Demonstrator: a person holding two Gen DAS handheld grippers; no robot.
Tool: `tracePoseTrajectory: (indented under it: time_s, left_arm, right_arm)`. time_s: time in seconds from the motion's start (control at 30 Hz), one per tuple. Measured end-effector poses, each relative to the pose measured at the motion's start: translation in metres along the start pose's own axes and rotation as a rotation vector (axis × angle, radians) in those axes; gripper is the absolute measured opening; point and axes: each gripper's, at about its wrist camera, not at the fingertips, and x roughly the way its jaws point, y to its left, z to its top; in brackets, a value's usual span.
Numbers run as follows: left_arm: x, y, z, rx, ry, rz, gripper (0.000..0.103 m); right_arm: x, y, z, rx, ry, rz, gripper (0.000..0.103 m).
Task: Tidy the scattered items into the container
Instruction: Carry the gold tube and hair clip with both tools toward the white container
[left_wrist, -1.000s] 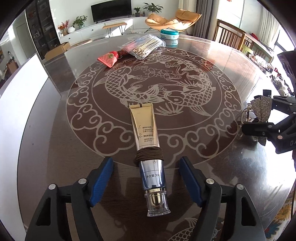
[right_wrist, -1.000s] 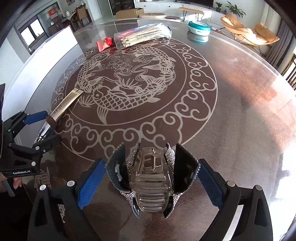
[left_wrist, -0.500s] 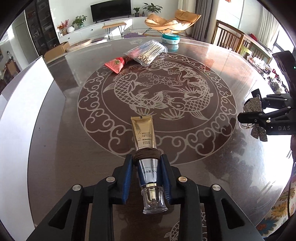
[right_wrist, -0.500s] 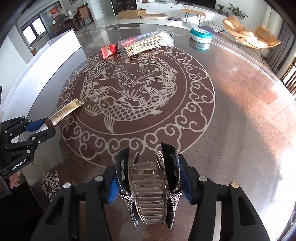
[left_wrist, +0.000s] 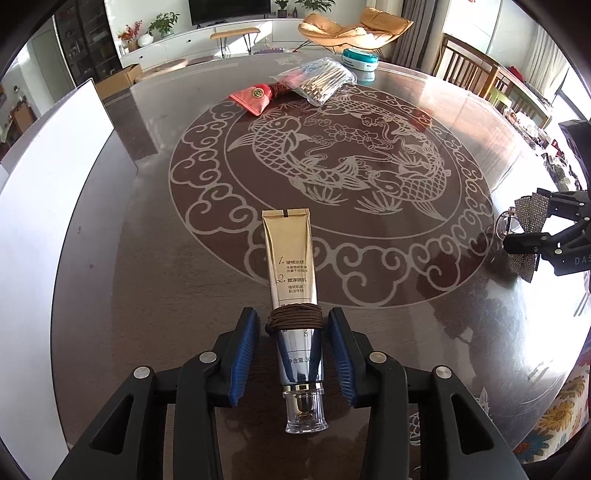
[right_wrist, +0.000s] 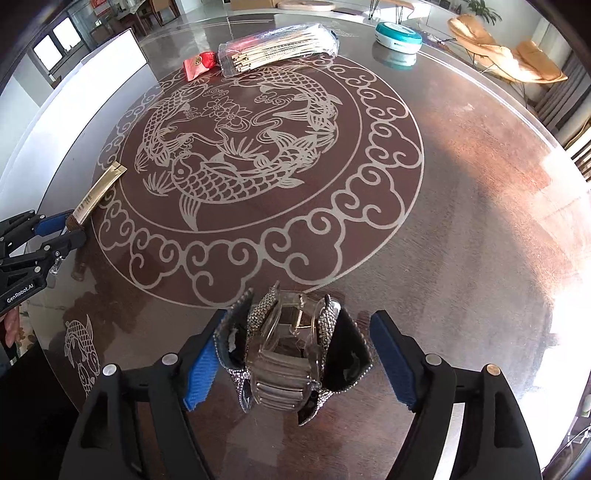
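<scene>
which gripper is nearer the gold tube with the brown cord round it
Left. The left gripper straddles the gold tube, fingers either side just off it, having just opened. The right gripper is off across the table around the rhinestone hair clip.

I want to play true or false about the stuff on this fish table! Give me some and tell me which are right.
1. The gold tube has a brown cord wrapped around it. True.
2. The left gripper is squeezing the tube. False: its blue pads stand apart from the tube on both sides.
3. The sparkly hair clip lies between the right gripper's fingers. True.
4. The red pouch lies beside the hair clip. False: it lies across the table, by the clear bag of sticks.
5. The teal round box is open. False: its lid is on.
</scene>
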Motion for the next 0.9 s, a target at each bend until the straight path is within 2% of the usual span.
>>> tracePoseTrajectory:
  time_s: [0.07,0.13,0.17,0.2,0.23,0.33,0.47,0.7,0.9]
  left_arm:
    - [-0.001,0.001,0.002,0.008,-0.006,0.016,0.058]
    - [-0.002,0.002,0.003,0.016,-0.009,0.023,0.059]
    - [-0.002,0.004,0.003,0.018,-0.011,0.016,0.056]
    - [-0.003,0.005,0.003,0.018,-0.017,0.011,0.048]
    - [-0.003,0.006,0.003,0.018,-0.013,0.002,0.029]
    - [-0.007,0.009,0.002,0.018,-0.022,0.009,0.029]
    - [-0.023,0.016,0.003,-0.009,-0.054,-0.016,0.029]
    - [-0.058,0.036,0.008,-0.028,-0.113,-0.015,0.029]
    - [-0.061,0.055,-0.01,-0.044,-0.098,-0.024,0.029]
  right_arm:
    - [0.0,-0.006,-0.003,0.032,0.001,0.027,0.078]
    - [0.001,-0.011,-0.006,0.06,-0.001,0.057,0.078]
    - [0.001,-0.012,-0.007,0.067,-0.008,0.069,0.076]
    - [-0.001,-0.012,-0.008,0.064,-0.02,0.078,0.071]
    - [-0.004,-0.011,-0.009,0.057,-0.031,0.083,0.056]
    - [-0.012,-0.008,-0.009,0.041,-0.057,0.061,0.056]
    - [-0.031,-0.006,-0.005,0.042,-0.098,0.068,0.056]
    - [-0.054,0.017,0.017,-0.012,-0.132,0.062,0.056]
    - [-0.058,0.046,0.029,-0.055,-0.141,0.076,0.056]
